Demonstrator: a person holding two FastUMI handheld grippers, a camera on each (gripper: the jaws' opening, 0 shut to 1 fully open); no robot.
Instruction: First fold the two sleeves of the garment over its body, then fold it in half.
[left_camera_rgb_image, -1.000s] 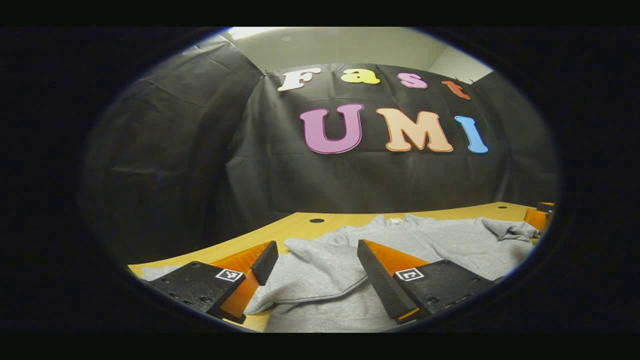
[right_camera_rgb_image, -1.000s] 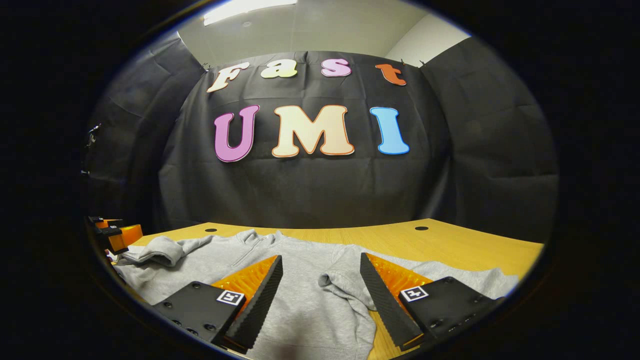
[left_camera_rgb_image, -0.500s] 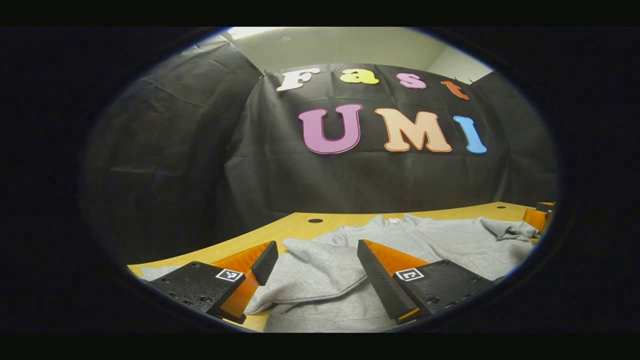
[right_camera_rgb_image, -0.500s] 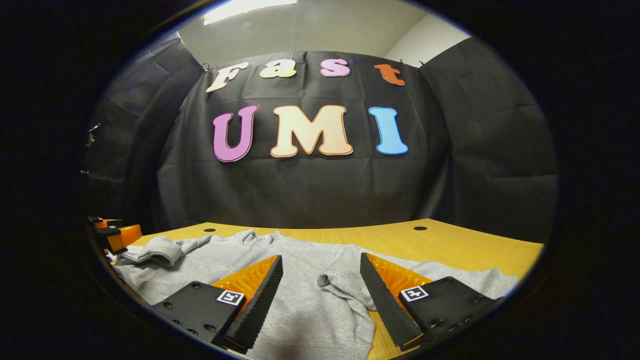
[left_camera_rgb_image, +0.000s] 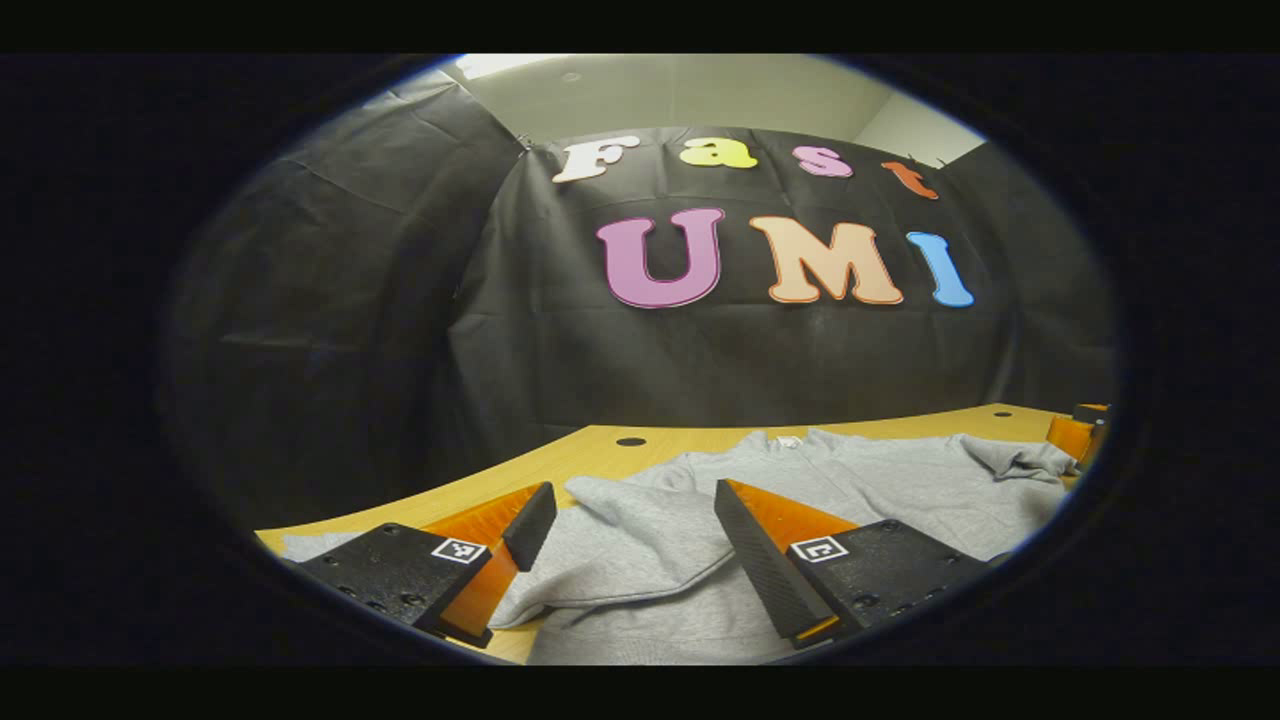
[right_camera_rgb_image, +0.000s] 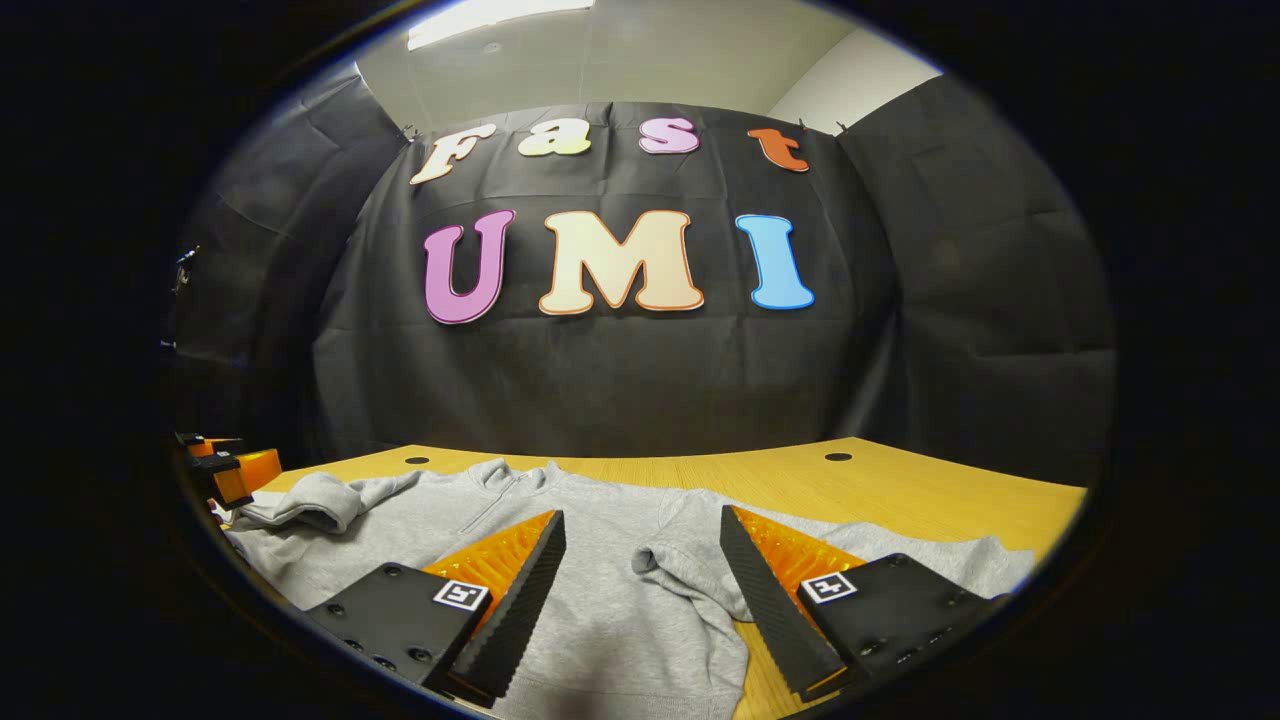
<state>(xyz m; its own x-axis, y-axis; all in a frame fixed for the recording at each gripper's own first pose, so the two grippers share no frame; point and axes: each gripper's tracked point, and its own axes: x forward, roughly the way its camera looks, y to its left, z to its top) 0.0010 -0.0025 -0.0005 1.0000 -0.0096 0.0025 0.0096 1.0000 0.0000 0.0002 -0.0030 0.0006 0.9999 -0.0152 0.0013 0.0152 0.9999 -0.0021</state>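
Note:
A grey sweatshirt lies spread on the wooden table, collar toward the booth wall. In the left gripper view my left gripper is open low over the garment's folded sleeve, one finger on each side. In the right gripper view my right gripper is open over the other sleeve's bunched cuff, which lies on the sweatshirt. Nothing is pinched by either gripper. The other gripper shows at the far left edge there, and the right one at the far right of the left gripper view.
The table's bare wood stretches to the right of the garment, with small round holes near its back edge. The black cloth wall stands close behind the table.

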